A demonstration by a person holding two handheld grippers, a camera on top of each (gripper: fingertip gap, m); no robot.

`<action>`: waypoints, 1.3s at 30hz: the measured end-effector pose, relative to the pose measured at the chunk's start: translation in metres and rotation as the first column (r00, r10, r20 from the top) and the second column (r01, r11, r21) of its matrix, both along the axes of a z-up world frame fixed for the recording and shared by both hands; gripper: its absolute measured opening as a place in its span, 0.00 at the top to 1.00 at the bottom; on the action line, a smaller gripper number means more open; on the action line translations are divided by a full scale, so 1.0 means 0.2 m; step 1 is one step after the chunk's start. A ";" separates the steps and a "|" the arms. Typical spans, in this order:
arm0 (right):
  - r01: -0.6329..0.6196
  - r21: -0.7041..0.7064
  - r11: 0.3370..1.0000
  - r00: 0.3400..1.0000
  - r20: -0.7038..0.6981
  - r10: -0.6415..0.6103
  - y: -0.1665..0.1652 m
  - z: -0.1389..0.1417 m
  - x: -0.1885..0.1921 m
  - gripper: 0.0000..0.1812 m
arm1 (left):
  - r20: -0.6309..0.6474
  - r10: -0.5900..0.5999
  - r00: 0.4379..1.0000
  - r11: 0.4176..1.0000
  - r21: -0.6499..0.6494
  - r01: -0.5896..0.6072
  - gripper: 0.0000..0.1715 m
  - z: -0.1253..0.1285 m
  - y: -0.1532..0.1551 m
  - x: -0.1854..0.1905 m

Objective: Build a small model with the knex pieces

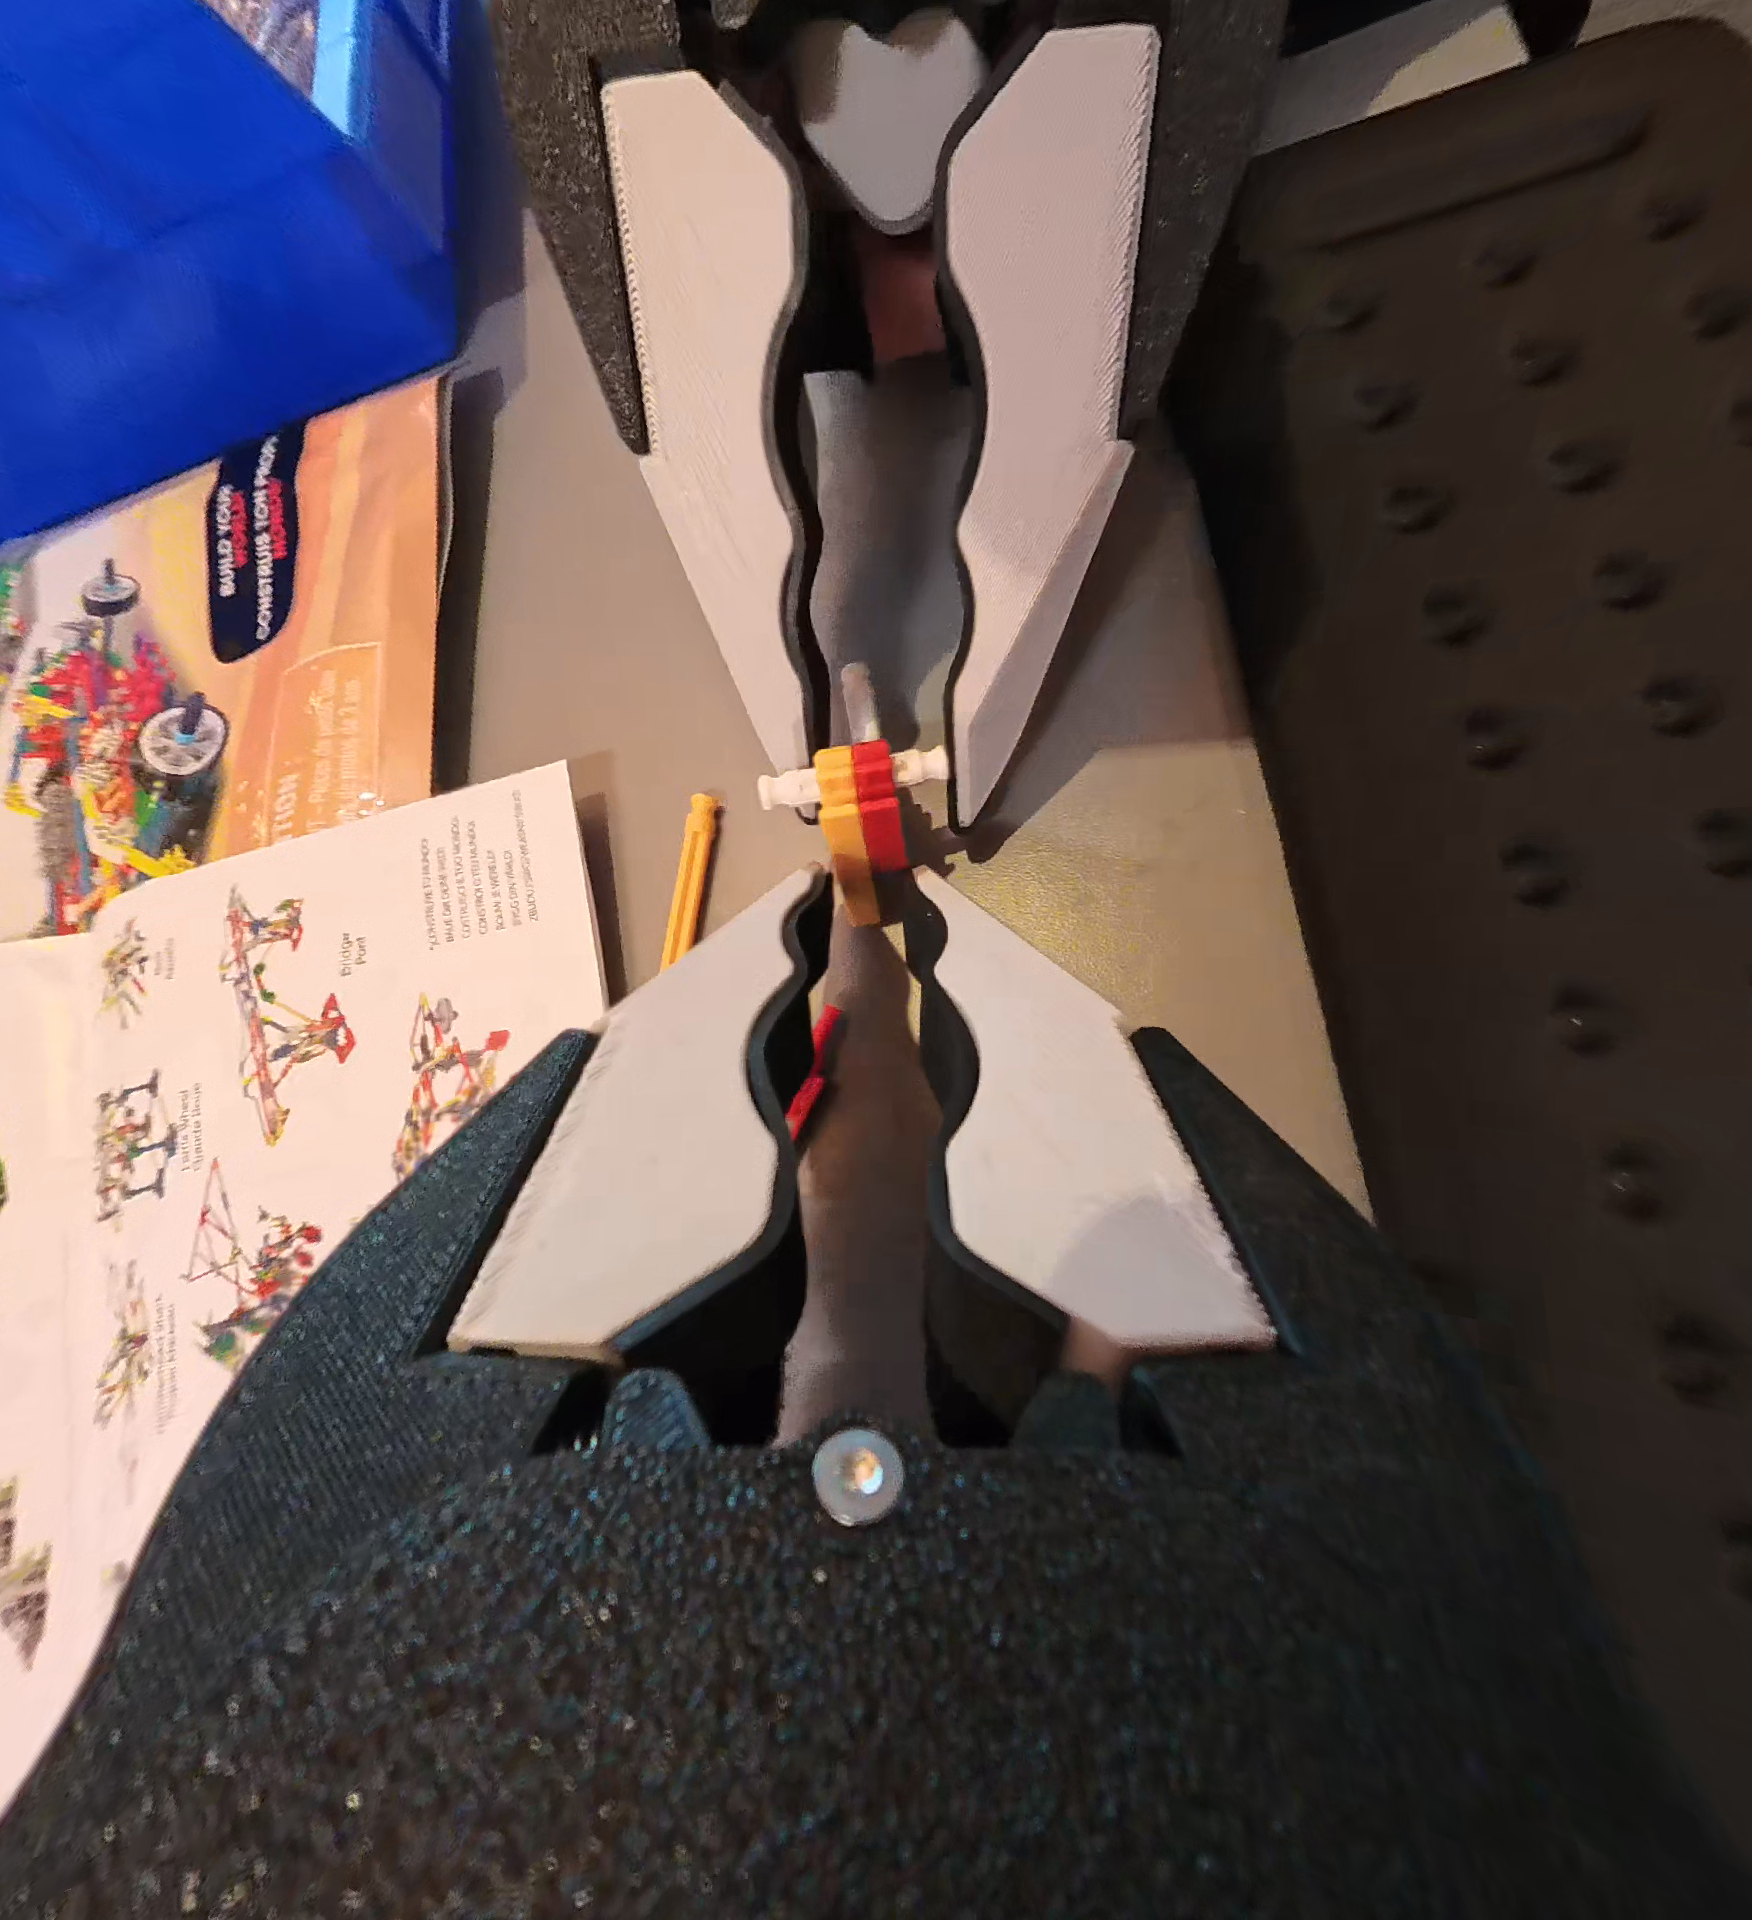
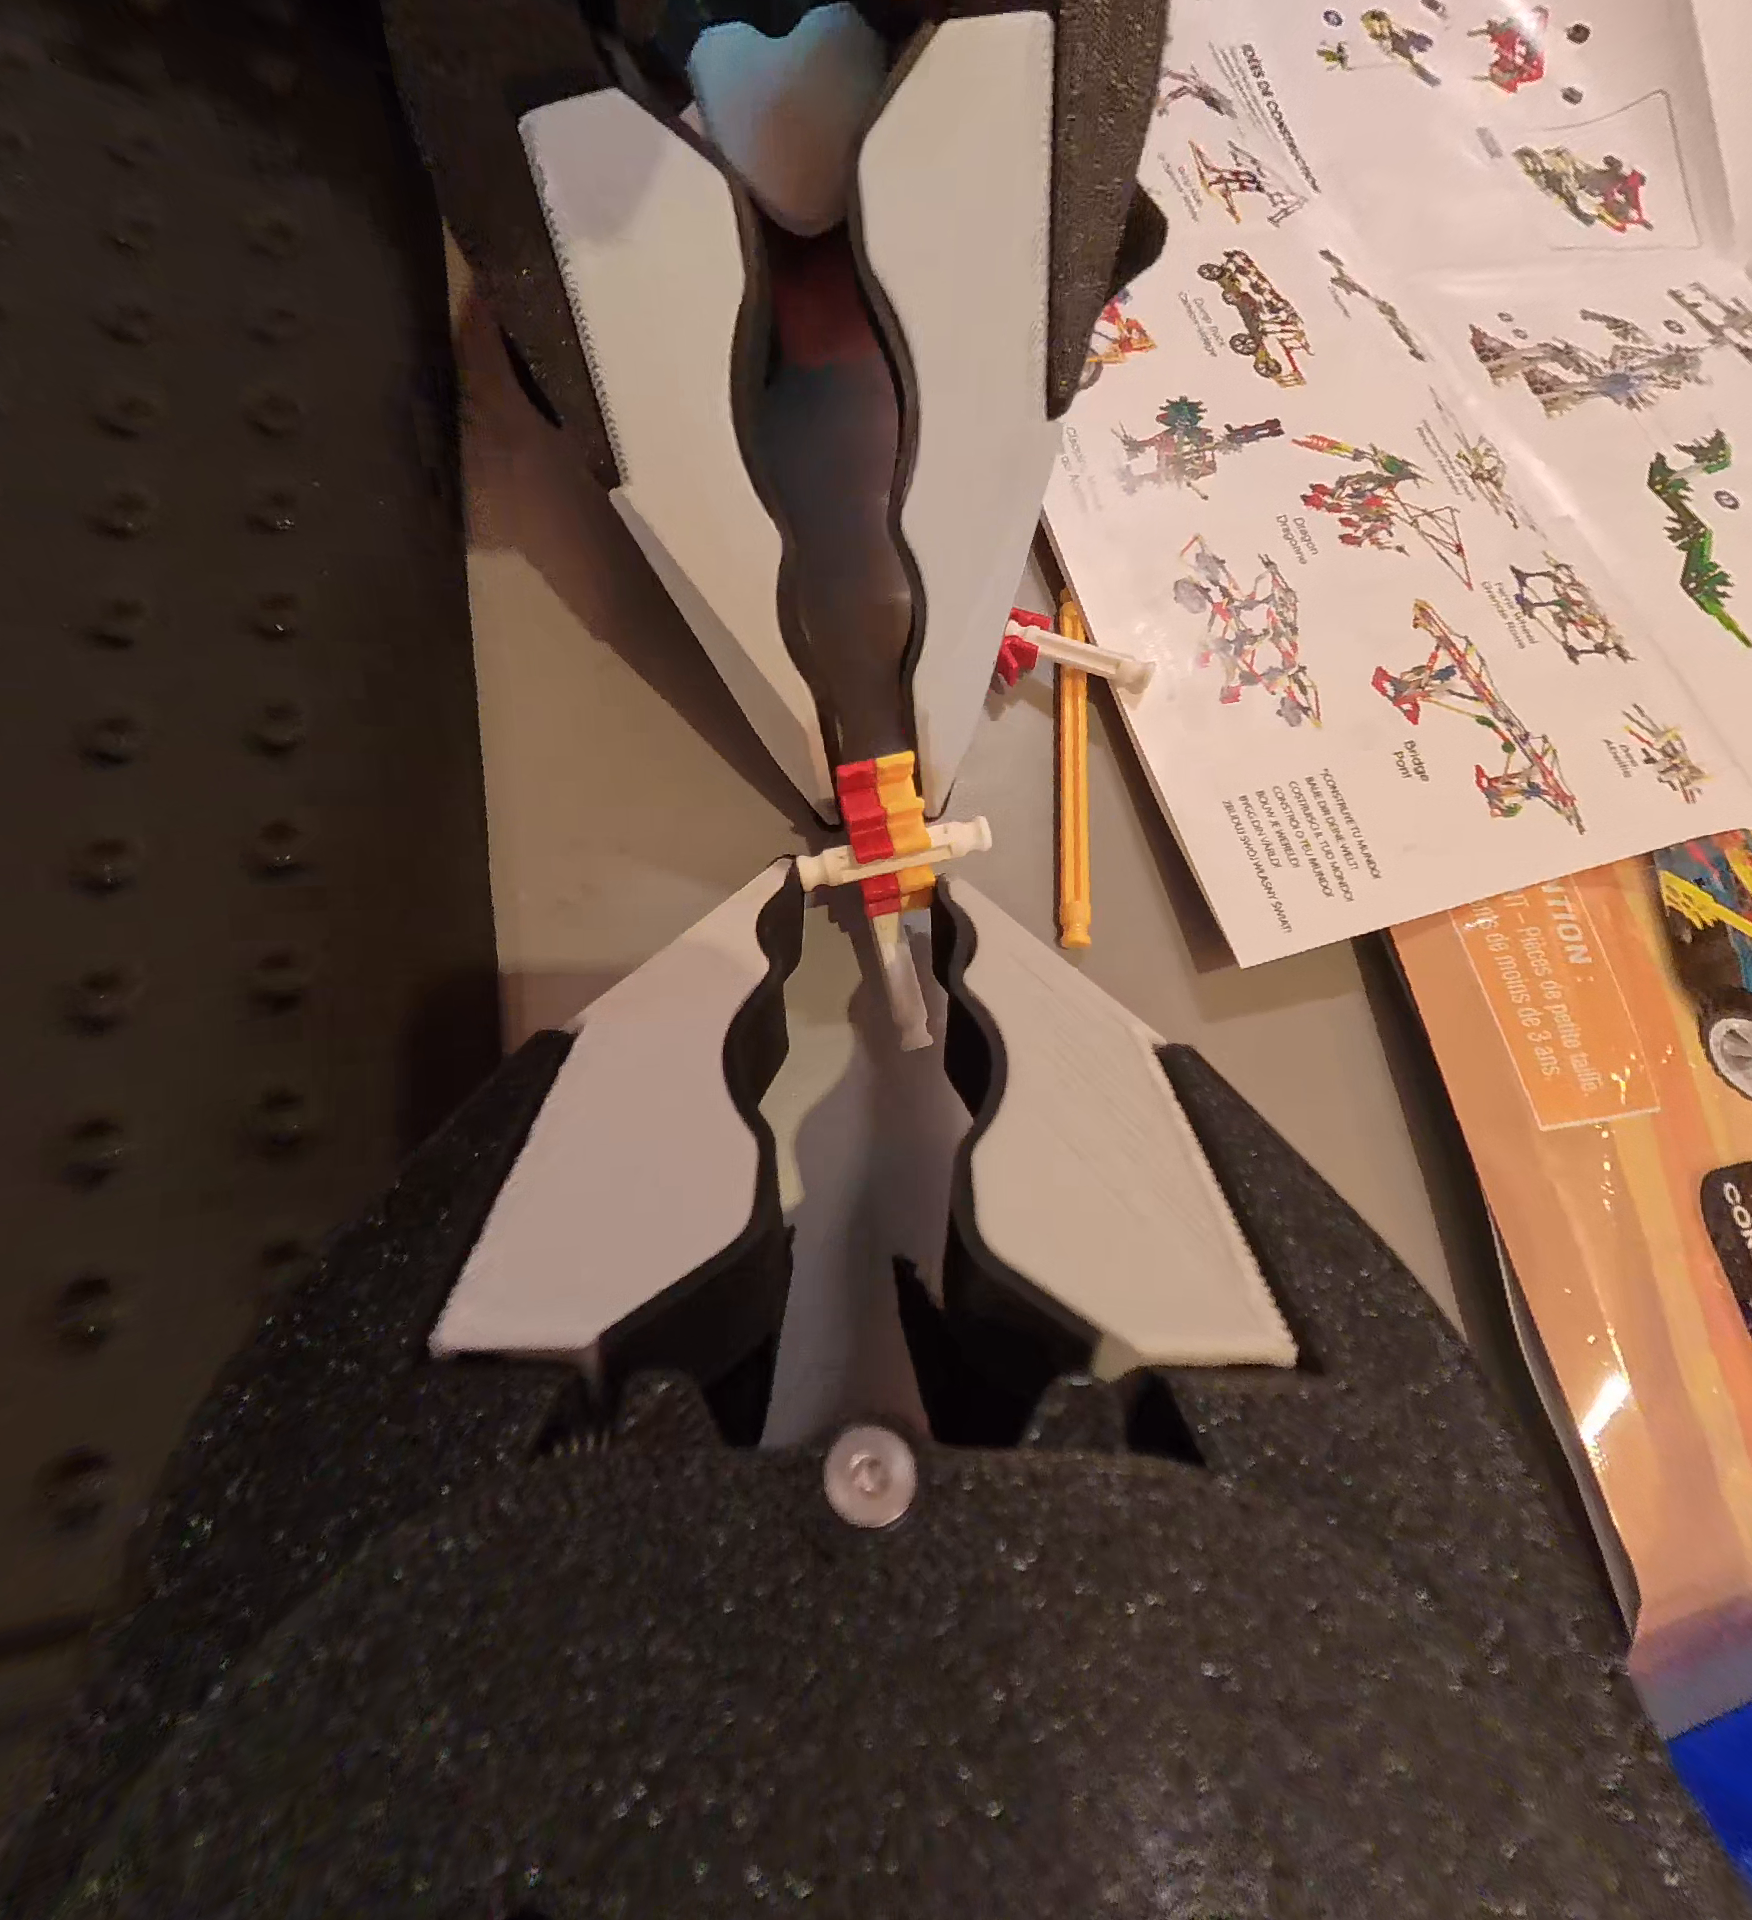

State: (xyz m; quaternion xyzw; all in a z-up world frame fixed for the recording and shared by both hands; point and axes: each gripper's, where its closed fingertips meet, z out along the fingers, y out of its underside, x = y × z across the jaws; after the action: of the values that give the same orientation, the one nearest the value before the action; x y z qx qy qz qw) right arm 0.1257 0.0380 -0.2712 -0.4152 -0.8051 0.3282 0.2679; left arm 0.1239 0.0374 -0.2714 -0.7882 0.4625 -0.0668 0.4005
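Note:
A small assembly of a red and a yellow connector (image 1: 859, 821) stacked side by side, with a white rod (image 1: 919, 767) through it, hangs above the grey table (image 1: 581, 582). My left gripper (image 1: 867, 881) comes from below in its view and is shut on the connectors' lower edge. My right gripper (image 1: 882, 816) faces it from the top, its tips closed in on the rod and connectors. In the right wrist view the assembly (image 2: 882, 821) sits between my right gripper (image 2: 867, 875) and the left gripper (image 2: 887, 805). A second white rod (image 2: 898, 987) points back between the right fingers.
A yellow rod (image 1: 690, 878) (image 2: 1071, 769) lies on the table beside a red connector with a white rod (image 2: 1023, 649). A printed sheet (image 1: 228, 1039) (image 2: 1474, 468), an orange package (image 1: 311, 623) (image 2: 1630, 1247) and a blue box (image 1: 124, 260) lie on one side. A black studded mat (image 1: 1578, 831) (image 2: 124, 727) lies on the other. Less than 4 cm separates the two grippers' tips. Both grippers' tips are roughly 4 centimetres from the yellow rod (image 2: 1071, 769).

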 end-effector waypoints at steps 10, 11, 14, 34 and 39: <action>0.006 0.016 1.000 1.000 -0.012 -0.006 0.00 0.00 -0.01 0.89 | -0.106 -0.001 0.994 0.997 0.071 0.009 0.95 0.00 0.00 0.00; 0.006 0.015 1.000 1.000 -0.013 -0.006 0.00 0.00 -0.01 0.89 | -0.105 -0.002 0.994 0.997 0.070 0.009 0.95 0.00 0.00 0.00; 0.023 0.015 1.000 0.999 -0.025 -0.023 0.01 0.01 -0.02 0.88 | -0.165 0.003 0.986 0.993 0.115 0.016 0.97 0.00 0.02 -0.02; 0.152 -0.740 0.656 0.937 -0.103 -0.333 0.16 0.49 0.00 0.83 | -0.201 0.148 0.968 0.742 0.670 0.026 0.99 0.46 0.04 -0.04; 0.063 -0.783 0.619 0.942 -0.158 -0.296 0.07 0.57 -0.01 0.94 | -0.175 0.153 0.973 0.695 0.719 0.020 0.99 0.52 0.03 -0.04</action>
State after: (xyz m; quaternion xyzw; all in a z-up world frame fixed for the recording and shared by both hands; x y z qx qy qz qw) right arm 0.1238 0.0521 -0.1564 -0.5191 -0.4978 0.6638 0.2054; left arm 0.1159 0.0432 -0.1670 -0.5889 0.4645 0.2209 0.6234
